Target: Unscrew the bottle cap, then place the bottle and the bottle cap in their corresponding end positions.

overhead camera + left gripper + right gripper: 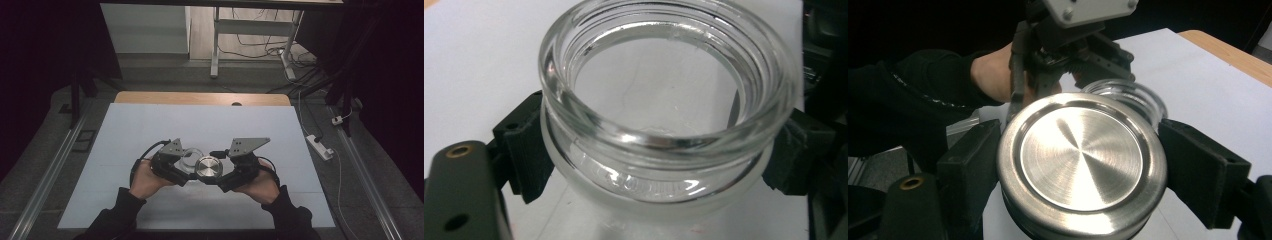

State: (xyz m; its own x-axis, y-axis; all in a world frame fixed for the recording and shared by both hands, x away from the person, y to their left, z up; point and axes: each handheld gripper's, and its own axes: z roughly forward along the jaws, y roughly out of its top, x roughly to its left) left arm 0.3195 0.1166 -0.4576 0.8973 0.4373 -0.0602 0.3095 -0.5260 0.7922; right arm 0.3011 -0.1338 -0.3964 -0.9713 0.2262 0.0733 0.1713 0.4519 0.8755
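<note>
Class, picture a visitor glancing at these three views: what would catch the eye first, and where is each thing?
A shiny steel lid clamped in the right hand-held gripper, mid-table. Right beside it, a clear glass jar, mouth open, is gripped below its rim by the left hand-held gripper. Both are above the white table.

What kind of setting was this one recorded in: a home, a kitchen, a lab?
Most likely a lab or recording workroom. A white sheet covers a wooden table, loose cables trail over the floor beside a power strip, and a bare desk frame stands behind in the dim room.
</note>
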